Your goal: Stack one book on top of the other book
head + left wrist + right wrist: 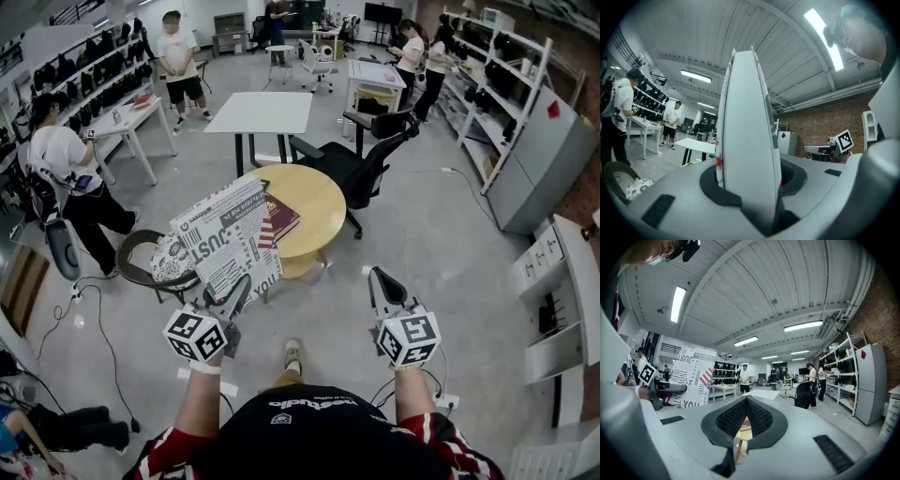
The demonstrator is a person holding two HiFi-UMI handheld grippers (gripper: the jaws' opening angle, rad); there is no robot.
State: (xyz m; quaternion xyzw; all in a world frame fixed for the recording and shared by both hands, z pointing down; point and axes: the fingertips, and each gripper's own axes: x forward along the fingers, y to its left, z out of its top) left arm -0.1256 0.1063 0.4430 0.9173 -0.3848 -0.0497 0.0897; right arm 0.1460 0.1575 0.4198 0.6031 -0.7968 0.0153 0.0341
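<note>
A book with a black-and-white newsprint cover (pixel 225 239) is held upright by its lower edge, with my left gripper (pixel 234 298) shut on it. It hangs in front of the left side of the round wooden table (pixel 314 192). In the left gripper view the book's edge (pixel 747 117) fills the gap between the jaws of the left gripper (pixel 750 187). A dark red book (pixel 281 216) lies flat on the table, partly hidden behind the held book. My right gripper (pixel 377 277) is to the right, short of the table, shut and empty. Its view shows the right gripper (pixel 746 401) with tips together, the newsprint book (pixel 696 376) at left, and the red book (pixel 744 423) low ahead.
A black office chair (pixel 361 159) stands just behind the round table and a white table (pixel 261 112) beyond it. A chair with a patterned cushion (pixel 159 262) is at the left, under the held book. Several people stand around; shelves (pixel 511 103) line the right wall.
</note>
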